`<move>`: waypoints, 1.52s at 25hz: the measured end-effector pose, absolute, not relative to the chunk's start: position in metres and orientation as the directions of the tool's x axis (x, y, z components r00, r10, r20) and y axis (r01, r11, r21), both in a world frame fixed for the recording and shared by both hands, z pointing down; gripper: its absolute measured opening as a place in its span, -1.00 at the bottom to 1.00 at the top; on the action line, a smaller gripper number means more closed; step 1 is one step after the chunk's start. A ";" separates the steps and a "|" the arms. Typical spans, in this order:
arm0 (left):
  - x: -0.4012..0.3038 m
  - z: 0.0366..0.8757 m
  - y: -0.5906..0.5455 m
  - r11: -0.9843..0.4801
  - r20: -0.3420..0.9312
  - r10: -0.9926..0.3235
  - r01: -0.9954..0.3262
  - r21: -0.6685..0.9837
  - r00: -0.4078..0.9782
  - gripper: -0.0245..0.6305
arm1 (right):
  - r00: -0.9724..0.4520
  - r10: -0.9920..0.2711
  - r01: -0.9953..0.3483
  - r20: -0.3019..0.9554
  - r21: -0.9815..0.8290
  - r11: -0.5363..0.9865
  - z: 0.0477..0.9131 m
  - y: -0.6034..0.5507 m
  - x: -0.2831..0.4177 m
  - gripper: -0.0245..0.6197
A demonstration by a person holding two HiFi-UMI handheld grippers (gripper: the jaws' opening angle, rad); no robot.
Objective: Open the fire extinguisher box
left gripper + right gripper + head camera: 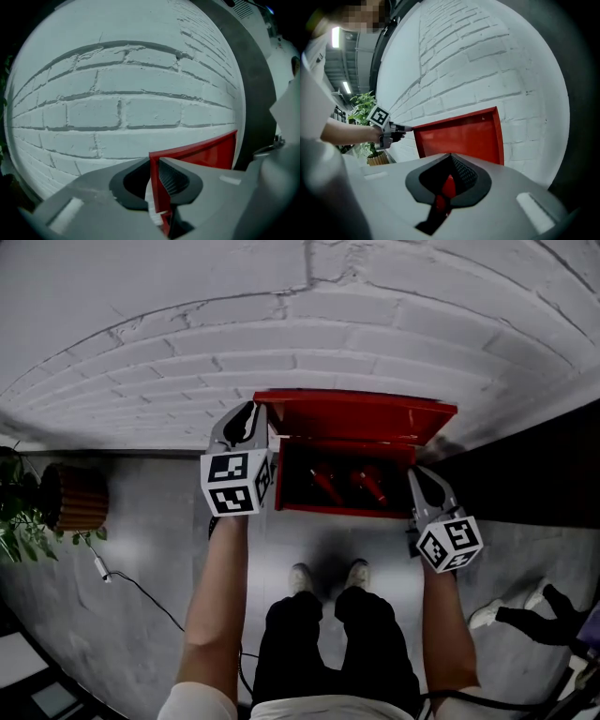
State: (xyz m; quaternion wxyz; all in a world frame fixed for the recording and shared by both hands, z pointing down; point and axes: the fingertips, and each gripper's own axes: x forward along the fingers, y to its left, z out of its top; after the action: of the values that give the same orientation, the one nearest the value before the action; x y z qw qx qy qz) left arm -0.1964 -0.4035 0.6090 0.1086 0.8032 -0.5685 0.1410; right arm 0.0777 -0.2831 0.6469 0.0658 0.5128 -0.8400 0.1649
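Observation:
A red fire extinguisher box (286, 486) stands on the floor against a white brick wall, its lid (356, 416) raised and leaning back. Two red extinguishers (328, 486) lie inside. My left gripper (251, 418) is shut on the lid's left edge; in the left gripper view the thin red lid (206, 152) runs between the left gripper's (154, 176) jaws. My right gripper (419, 479) hovers at the box's right front corner, jaws together with nothing held. The right gripper view shows the lid's inner face (459, 138) beyond the right gripper (451, 161), and the left gripper (401, 129) at the lid's corner.
A potted plant (23, 512) in a ribbed pot (80, 498) stands left of the box, with a white cable (141, 592) trailing on the grey floor. The person's shoes (300, 577) stand just in front of the box. Another person's leg (534, 615) shows at lower right.

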 end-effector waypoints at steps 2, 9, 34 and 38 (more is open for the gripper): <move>-0.192 0.606 -0.414 -0.338 0.344 -0.883 -0.941 0.008 0.320 -0.75 | -0.469 -0.836 -0.881 0.285 -0.212 0.423 0.649 -0.280 0.077 -0.91; -0.181 0.610 -0.390 -0.361 0.354 -0.877 -0.932 -0.041 0.325 -0.80 | -0.473 -0.827 -0.879 0.303 -0.227 0.420 0.655 -0.269 0.076 -0.91; -0.160 0.439 -0.186 -0.357 0.400 -0.847 -0.932 0.062 0.350 -0.91 | -0.502 -0.836 -0.864 0.222 -0.175 0.472 0.431 -0.173 0.081 -0.91; -0.151 0.417 -0.186 -0.360 0.366 -0.861 -0.932 0.049 0.352 -0.91 | -0.506 -0.840 -0.862 0.197 -0.151 0.484 0.405 -0.169 0.084 -0.91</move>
State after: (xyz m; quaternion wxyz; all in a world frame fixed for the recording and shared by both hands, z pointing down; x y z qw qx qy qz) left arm -0.1514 -0.1857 0.4169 0.1255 0.8126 -0.5516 0.1402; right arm 0.0845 -0.1689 0.4052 0.0479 0.4949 -0.8599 0.1155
